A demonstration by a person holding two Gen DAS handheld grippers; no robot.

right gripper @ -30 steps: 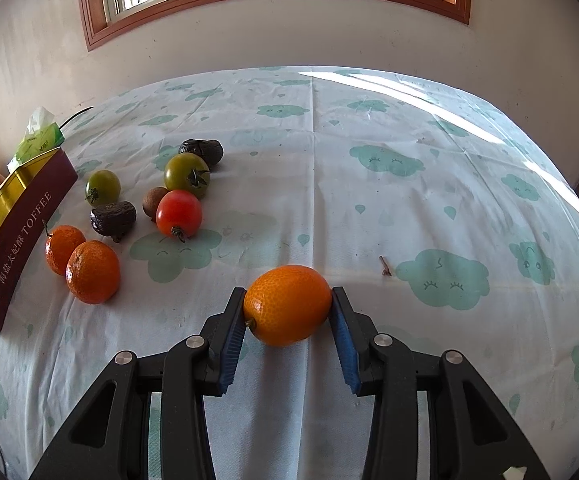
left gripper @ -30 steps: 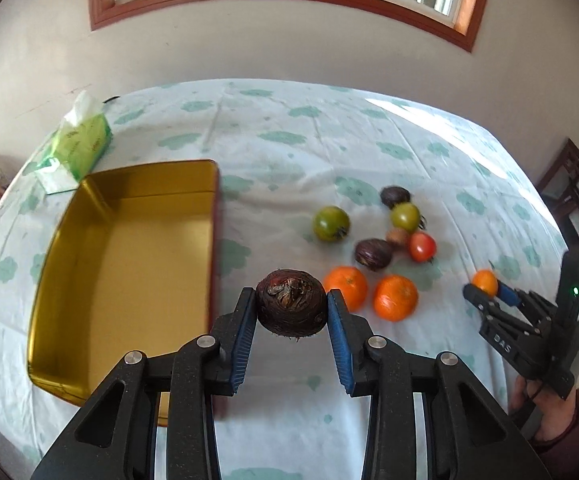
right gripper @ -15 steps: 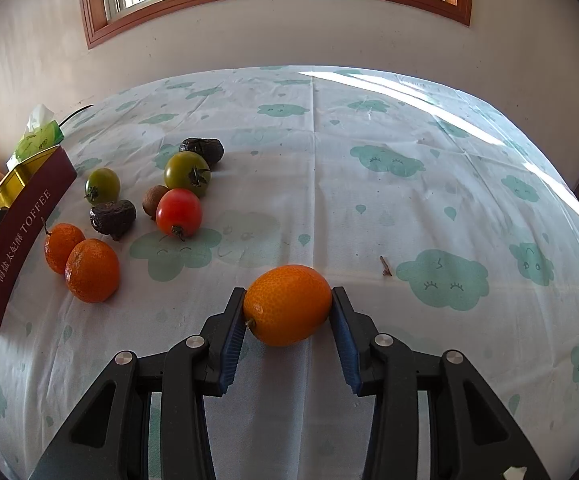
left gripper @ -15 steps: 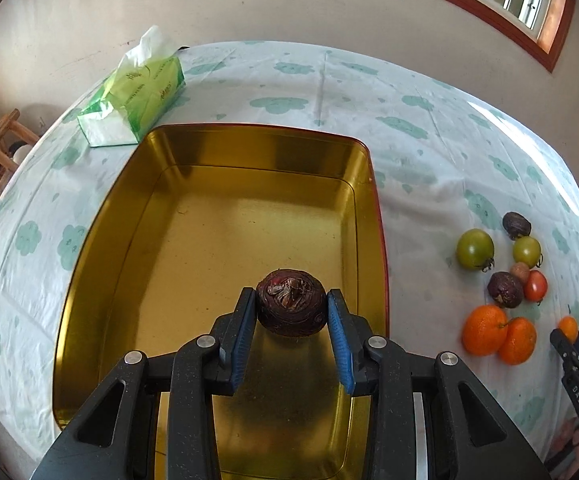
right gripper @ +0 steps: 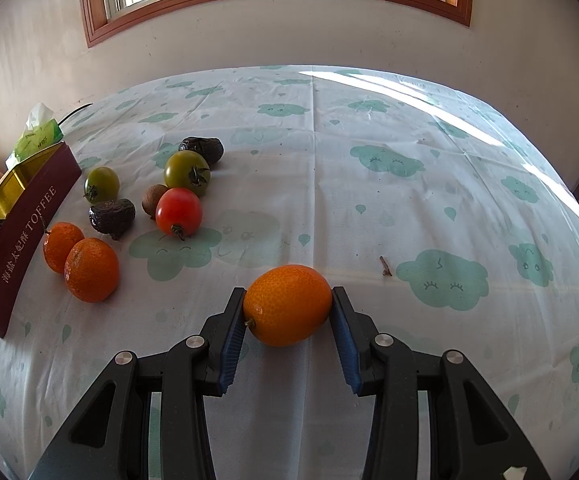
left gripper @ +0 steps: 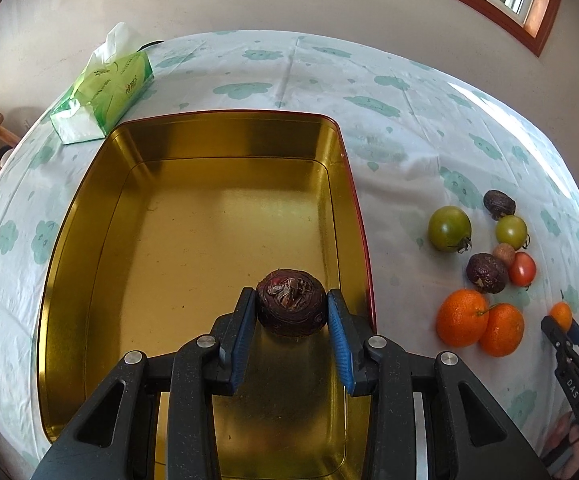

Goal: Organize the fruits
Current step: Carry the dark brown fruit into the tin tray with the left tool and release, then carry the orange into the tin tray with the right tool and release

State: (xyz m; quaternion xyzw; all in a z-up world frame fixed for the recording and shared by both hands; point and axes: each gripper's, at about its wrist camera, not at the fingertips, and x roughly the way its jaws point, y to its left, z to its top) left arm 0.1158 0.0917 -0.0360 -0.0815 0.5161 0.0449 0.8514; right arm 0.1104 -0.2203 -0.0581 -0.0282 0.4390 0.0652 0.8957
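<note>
Your left tongs (left gripper: 291, 314) clamp the dark brown fruit (left gripper: 291, 307) over the gold tin (left gripper: 193, 216), ready for release; your right tongs (right gripper: 288, 312) clamp a kumquat (right gripper: 288, 305) above the surface (right gripper: 369, 208), apparently awaiting its turn.

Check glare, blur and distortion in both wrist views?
Left wrist: tin floor mirrors a soft bright patch, no blowout; dark fruit in the left gripper is sharp; table edge bows from fisheye. Right wrist: sunlight streaks blow out the far cloth; orange in the right gripper is sharp; black corner vignetting in both.
</note>
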